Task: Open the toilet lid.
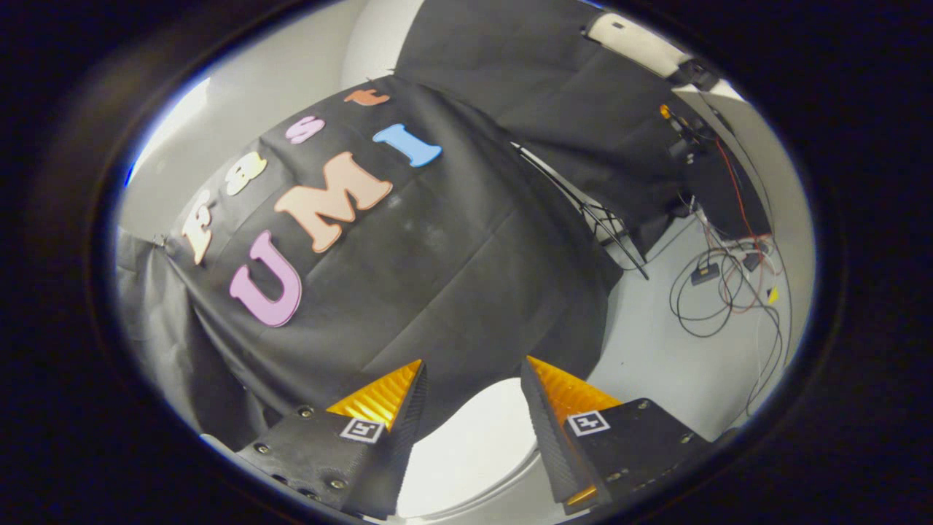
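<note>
The gripper [472, 379] has its jaws spread wide with nothing between the pads, and the white toilet lid [466, 448] shows low in the gap between them — a smooth, rounded surface, apparently lying flat and shut, with the black cloth wall [452, 277] rising just beyond it. The lid looks like rigid moulded plastic: probably light for its size, stiff enough not to flex, but glossy and likely slippery under a pad. It should swing on a hinge at the back, so the sensible place to take hold is the free front rim — one jaw hooked under the edge, the other on top, or simply a lift from beneath. A loose tangle of cables [718, 288] lies on the pale floor [656, 350], well apart from the toilet.
</note>
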The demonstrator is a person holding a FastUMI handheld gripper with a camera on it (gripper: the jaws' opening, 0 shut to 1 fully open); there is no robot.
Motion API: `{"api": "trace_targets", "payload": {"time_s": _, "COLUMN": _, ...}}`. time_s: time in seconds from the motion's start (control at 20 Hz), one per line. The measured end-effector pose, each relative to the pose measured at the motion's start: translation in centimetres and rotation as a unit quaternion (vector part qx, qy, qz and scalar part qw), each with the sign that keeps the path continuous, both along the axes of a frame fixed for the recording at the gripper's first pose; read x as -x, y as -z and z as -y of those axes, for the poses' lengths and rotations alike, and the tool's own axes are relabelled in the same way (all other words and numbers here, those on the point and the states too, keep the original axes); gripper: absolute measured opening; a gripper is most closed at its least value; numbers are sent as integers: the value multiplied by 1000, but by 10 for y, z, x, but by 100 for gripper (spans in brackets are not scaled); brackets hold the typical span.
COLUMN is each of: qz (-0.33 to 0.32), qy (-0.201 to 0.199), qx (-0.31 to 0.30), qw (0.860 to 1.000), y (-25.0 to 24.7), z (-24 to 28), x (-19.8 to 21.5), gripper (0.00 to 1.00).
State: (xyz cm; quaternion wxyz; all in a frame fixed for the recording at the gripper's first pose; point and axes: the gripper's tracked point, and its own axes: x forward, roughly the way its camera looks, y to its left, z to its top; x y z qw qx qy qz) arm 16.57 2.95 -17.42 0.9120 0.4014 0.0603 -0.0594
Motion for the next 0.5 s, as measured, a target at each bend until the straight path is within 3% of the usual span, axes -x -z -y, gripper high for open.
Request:
{"api": "trace_targets", "payload": {"time_s": 0.35, "qz": -94, "qy": 28, "qx": -5, "qw": 995, "y": 90, "z": 5, "x": 11, "gripper": 76}}
{"api": "trace_targets", "payload": {"time_s": 0.5, "qz": -112, "qy": 38, "qx": -40, "qw": 992, "y": 116, "z": 11, "x": 4, "gripper": 76}}
